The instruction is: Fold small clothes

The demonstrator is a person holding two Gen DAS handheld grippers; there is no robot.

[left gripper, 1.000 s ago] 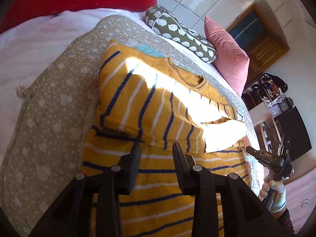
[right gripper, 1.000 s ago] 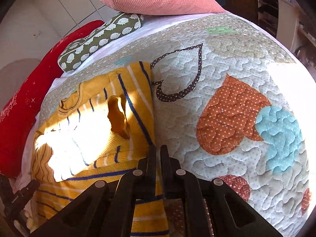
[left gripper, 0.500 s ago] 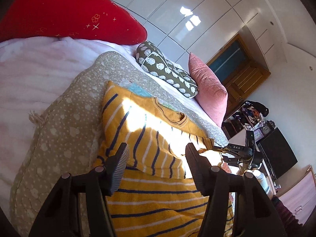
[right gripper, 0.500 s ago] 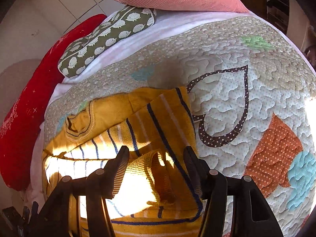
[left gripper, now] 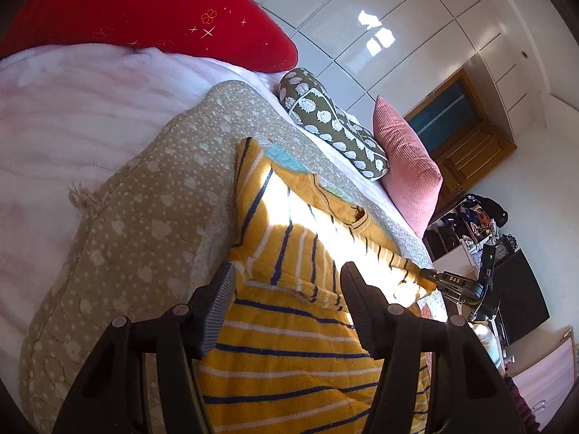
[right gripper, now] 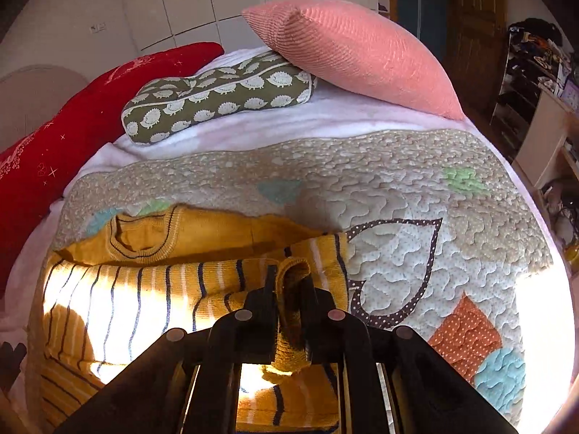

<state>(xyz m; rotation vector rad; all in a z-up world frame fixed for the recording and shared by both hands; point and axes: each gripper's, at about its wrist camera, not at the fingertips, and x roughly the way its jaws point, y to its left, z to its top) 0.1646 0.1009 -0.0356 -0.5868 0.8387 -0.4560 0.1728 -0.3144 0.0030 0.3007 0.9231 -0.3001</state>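
Observation:
A small yellow sweater with navy and white stripes (left gripper: 289, 325) lies on the quilt, its neck toward the pillows. It also shows in the right wrist view (right gripper: 144, 289). My left gripper (left gripper: 287, 285) is open and empty, its jaws wide over the folded-in left sleeve's cuff. My right gripper (right gripper: 289, 282) is shut on the right sleeve's cuff (right gripper: 293, 311) and holds it over the sweater's body. From the left wrist view the right gripper (left gripper: 430, 275) shows at the sweater's far edge, pinching yellow cloth.
The quilt (right gripper: 416, 195) covers the bed. A red pillow (left gripper: 144, 11), an olive hedgehog-print cushion (right gripper: 217, 97) and a pink pillow (right gripper: 354, 54) lie at the head. Shelves and furniture (right gripper: 535, 83) stand beside the bed.
My left gripper has opened wide and lifted back from the left sleeve. My right gripper opened, then shut on the right sleeve's cuff and carries it across the sweater.

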